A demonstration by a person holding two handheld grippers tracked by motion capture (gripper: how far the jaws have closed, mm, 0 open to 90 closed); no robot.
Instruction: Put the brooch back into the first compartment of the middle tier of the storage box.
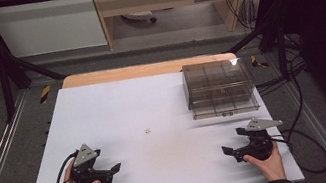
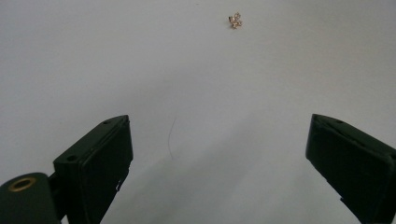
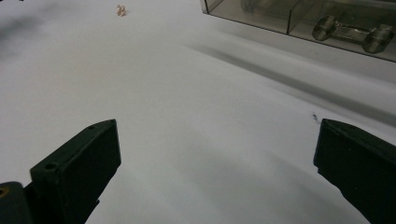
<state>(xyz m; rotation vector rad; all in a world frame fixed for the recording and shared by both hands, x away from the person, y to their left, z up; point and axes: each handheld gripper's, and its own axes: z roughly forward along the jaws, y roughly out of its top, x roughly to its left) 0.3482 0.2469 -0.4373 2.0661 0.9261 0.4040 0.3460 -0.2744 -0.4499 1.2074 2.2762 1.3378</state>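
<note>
Jaws wide open on both grippers, nothing held; small gold trinket lies loose mid-bench.

Left gripper [image 1: 114,170] sits at 7 o'clock on the bench [image 1: 118,109], right gripper [image 1: 228,151] at 5 o'clock, each in a hand, flat black jaw pads pointing inward at each other. The trinket [image 1: 147,131], tiny, knobbly, gold-coloured with pale glints, lies near bench centre, well apart from both; it sits at 12 o'clock in the left gripper view [image 2: 236,20] and at 11 o'clock in the right gripper view [image 3: 121,10]. Bench top is smooth matte white, with a bare wood strip along the far edge. Smoked clear plastic box [image 1: 219,86], rectangular, with inner dividers, stands at 2 o'clock.
</note>
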